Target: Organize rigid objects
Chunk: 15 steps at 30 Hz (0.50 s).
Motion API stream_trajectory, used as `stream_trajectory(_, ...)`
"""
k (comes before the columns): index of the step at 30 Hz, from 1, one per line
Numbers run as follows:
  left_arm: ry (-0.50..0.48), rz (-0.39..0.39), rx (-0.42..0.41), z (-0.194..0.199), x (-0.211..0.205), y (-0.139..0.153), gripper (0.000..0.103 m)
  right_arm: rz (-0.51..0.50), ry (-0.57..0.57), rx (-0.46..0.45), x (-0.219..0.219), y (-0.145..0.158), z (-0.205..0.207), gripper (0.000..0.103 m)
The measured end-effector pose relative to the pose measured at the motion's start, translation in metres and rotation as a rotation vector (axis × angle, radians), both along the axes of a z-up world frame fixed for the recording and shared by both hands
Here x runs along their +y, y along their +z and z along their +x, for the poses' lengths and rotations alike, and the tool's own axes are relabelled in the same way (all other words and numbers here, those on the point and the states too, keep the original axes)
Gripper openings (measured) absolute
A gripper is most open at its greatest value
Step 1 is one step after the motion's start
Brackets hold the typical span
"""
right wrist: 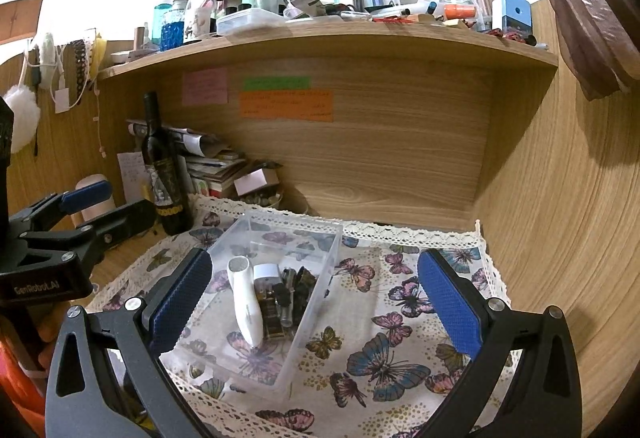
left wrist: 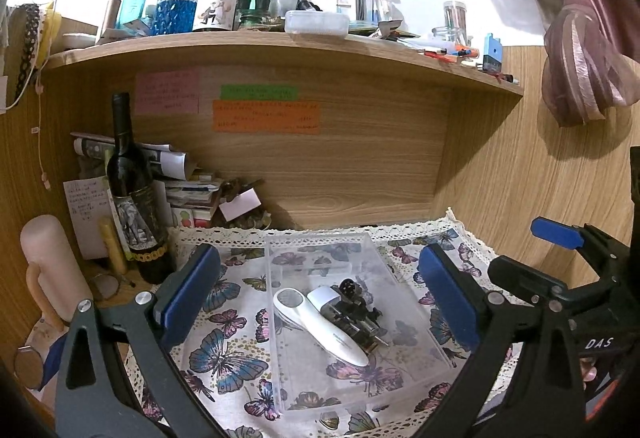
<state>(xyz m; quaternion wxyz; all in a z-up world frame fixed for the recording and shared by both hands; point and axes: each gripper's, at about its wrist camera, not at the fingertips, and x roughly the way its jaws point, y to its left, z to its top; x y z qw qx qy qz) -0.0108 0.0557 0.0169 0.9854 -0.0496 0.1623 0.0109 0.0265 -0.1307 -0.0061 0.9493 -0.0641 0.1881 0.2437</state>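
Observation:
A clear plastic box sits on the butterfly cloth. Inside lie a white handheld device, a small white-capped item and a cluster of small dark metal parts. My left gripper is open and empty, its blue pads either side of the box. My right gripper is open and empty, just in front of the box. Each gripper also shows at the edge of the other's view: the right one, the left one.
A dark wine bottle stands at the left beside stacked papers and books. A crowded shelf hangs above. Wooden walls close the back and right. A pink cylinder stands far left.

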Motion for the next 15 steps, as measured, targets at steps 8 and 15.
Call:
stream_trajectory(8,0.000,0.011,-0.009,-0.0004,-0.0022,0.0012,0.101,0.010,-0.004,0.003,-0.0024,0.0007,0.0019,0.103)
stream_trajectory(15,-0.003,0.016,-0.009,0.0009,-0.0038,0.0021,0.102,0.016,-0.010,0.000,-0.0033,0.0011,0.0008,0.103)
